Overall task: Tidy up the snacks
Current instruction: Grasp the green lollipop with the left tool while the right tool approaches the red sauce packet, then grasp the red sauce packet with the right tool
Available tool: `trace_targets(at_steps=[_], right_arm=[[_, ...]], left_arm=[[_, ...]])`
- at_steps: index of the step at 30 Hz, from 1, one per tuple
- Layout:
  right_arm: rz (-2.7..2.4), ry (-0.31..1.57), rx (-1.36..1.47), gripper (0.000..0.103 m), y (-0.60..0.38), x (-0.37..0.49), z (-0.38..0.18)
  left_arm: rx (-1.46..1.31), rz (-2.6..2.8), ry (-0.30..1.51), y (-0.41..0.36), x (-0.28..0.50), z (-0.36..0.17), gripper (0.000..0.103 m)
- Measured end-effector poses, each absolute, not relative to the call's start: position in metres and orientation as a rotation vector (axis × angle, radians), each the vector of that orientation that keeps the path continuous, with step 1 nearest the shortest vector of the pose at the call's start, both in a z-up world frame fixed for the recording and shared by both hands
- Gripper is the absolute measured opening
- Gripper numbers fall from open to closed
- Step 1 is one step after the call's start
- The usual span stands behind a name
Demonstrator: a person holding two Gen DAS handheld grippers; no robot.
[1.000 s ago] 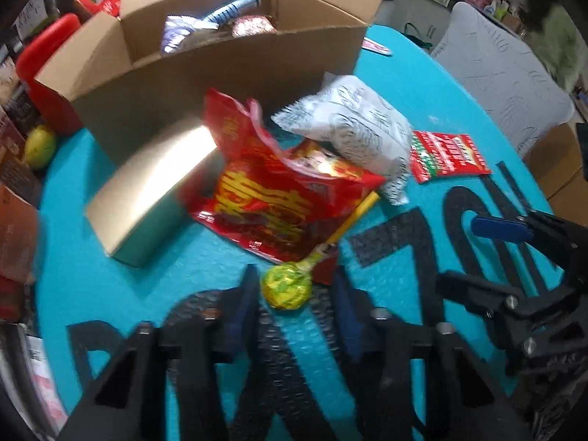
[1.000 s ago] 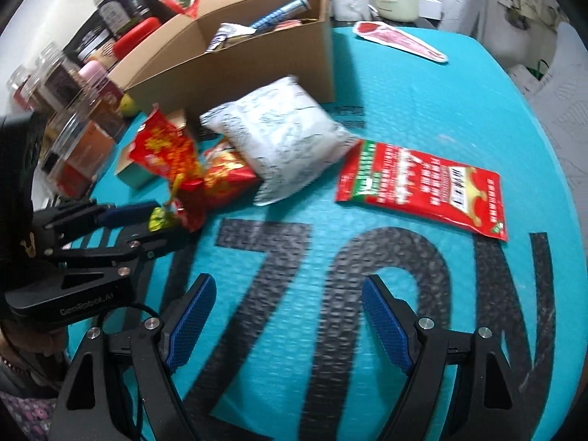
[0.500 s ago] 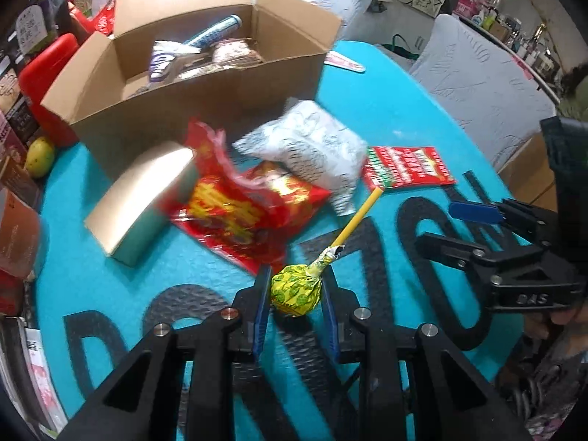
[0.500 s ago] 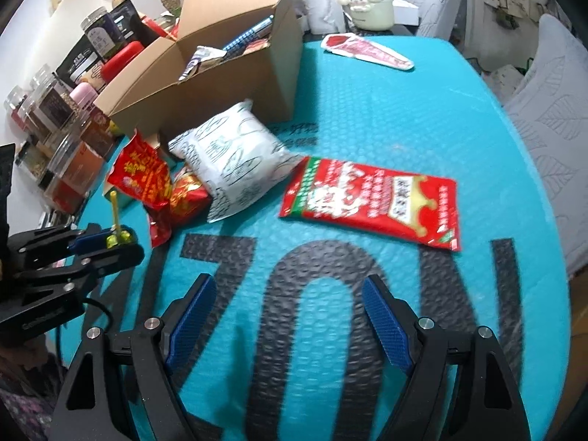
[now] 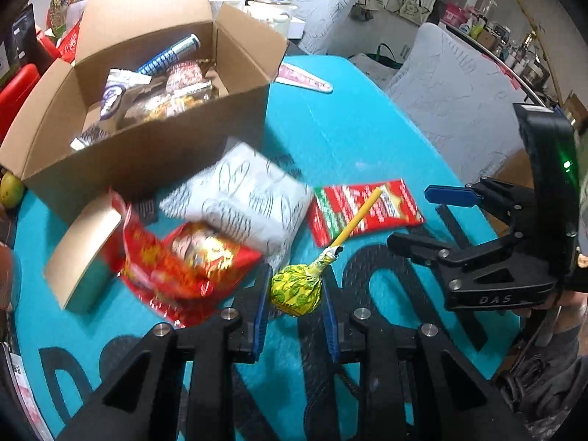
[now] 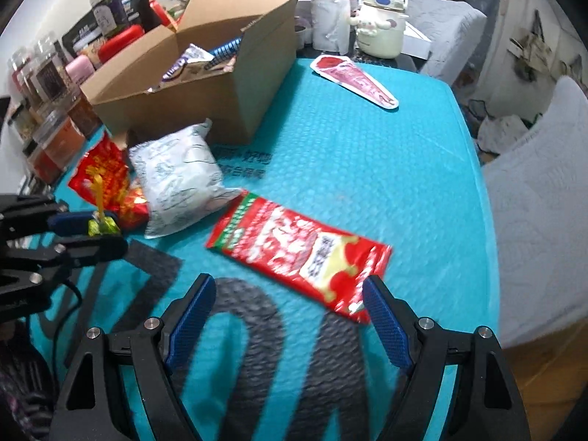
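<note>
My left gripper [image 5: 296, 294] is shut on a lollipop [image 5: 297, 288] with a yellow-green wrapper and a yellow stick, held above the teal table cover [image 5: 349, 136]. It shows in the right wrist view too, the lollipop [image 6: 102, 225] between the left gripper's [image 6: 92, 229] fingers. My right gripper [image 6: 284, 316] stands open just above the near end of a flat red snack packet [image 6: 294, 246]. A white printed pouch [image 5: 242, 194] and a red crinkled bag [image 5: 176, 261] lie in front of the open cardboard box [image 5: 147, 154], which holds several snacks.
A small tan box [image 5: 82, 246] lies left of the red bag. A cone-shaped red packet [image 6: 354, 81] lies at the table's far side. Jars and bottles [image 6: 47, 84] line the left edge; a white kettle [image 6: 382, 25] and a cup stand behind. A padded chair [image 6: 540, 191] is to the right.
My left gripper closed on the lollipop and lifted it off the red bag. My right gripper moved toward the flat red packet, still open.
</note>
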State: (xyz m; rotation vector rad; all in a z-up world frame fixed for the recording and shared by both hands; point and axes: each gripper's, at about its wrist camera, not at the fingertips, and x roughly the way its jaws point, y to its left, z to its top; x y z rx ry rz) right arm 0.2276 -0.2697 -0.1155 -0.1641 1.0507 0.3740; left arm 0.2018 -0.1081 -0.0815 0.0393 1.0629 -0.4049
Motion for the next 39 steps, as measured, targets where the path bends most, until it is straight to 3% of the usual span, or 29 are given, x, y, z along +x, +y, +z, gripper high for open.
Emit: trace_targets(at_steps=[8,19,21,22,23,25,39], right_arm=[[0.575,1.067,-0.309,0.090,-0.262,0.263,-0.124],[0.767,1.130,-0.536,0.089,-0.236,0.279,-0.149],[0.744,1.124,-0.510,0.083,-0.238,0.279,-0.149],[0.721,1.118,-0.489,0.068,-0.241,0.279,-0.146],[0.696,1.126,-0.467,0.060,-0.244,0.279,-0.145],[0.640,1.150,-0.409,0.055,-0.251,0.277,-0.144],[0.392,1.204,-0.171,0.053,-0.277,0.204,-0.137]], left_arm=[[0.018,-0.377,1.066,-0.116,0.214,-0.079,0.025],[0.002,-0.374,1.107,-0.125,0.221,-0.086,0.025],[-0.002,-0.373,1.109,-0.125,0.220,-0.086,0.025],[-0.004,-0.373,1.110,-0.124,0.220,-0.086,0.025],[-0.007,-0.373,1.111,-0.123,0.219,-0.086,0.025],[-0.009,-0.377,1.113,-0.123,0.218,-0.086,0.025],[0.017,-0.437,1.123,-0.112,0.191,-0.092,0.025]])
